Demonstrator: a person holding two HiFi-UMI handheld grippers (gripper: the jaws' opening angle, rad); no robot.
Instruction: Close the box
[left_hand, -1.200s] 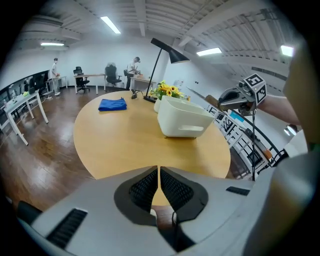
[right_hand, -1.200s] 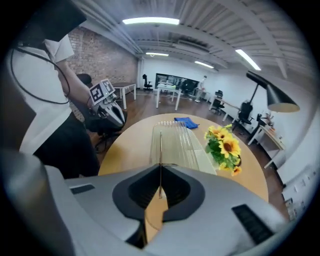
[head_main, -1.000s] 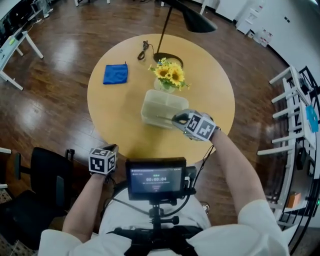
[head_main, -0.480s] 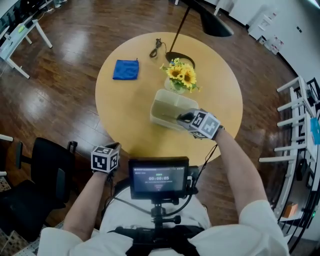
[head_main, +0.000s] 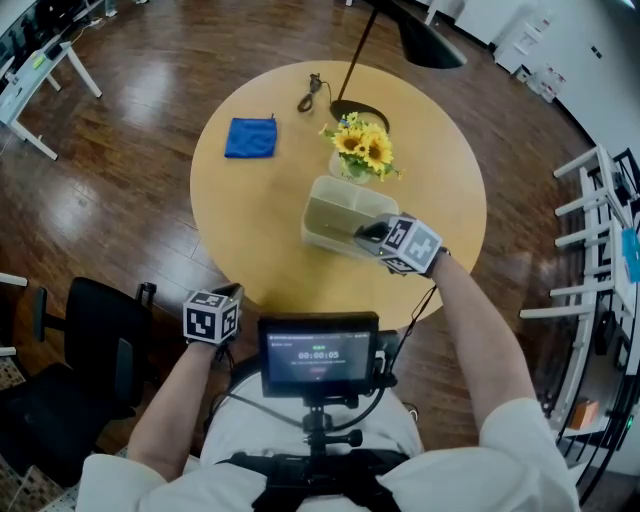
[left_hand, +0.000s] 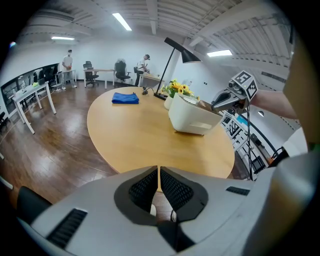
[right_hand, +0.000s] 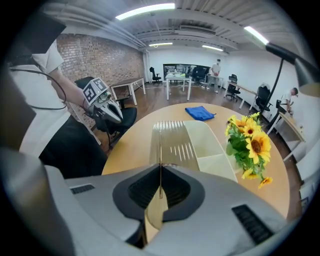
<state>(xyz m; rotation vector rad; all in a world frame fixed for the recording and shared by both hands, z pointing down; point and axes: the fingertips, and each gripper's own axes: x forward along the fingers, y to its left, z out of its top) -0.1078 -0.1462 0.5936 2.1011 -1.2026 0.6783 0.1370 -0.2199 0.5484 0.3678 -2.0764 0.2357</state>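
A pale translucent box (head_main: 338, 212) with divided compartments stands on the round wooden table (head_main: 260, 240), just in front of the sunflowers. My right gripper (head_main: 360, 236) reaches in from the box's right side and is shut on the thin edge of its ribbed lid (right_hand: 172, 139). In the right gripper view that gripper (right_hand: 160, 186) pinches the lid edge-on, above the box (right_hand: 212, 150). My left gripper (head_main: 228, 293) hangs off the table's near edge, shut and holding nothing. The left gripper view shows its own jaws (left_hand: 159, 182) closed, with the box (left_hand: 192, 117) and right gripper (left_hand: 216, 104) beyond.
A vase of sunflowers (head_main: 362, 150) stands right behind the box. A blue cloth (head_main: 250, 137) lies at the table's far left, a black lamp base (head_main: 360, 113) and cable (head_main: 312, 92) at the back. A black chair (head_main: 85, 355) is at left, white racks (head_main: 600, 230) at right.
The head view shifted a little. My right gripper stays shut on the lid and has edged slightly closer over the box. My left gripper has held still.
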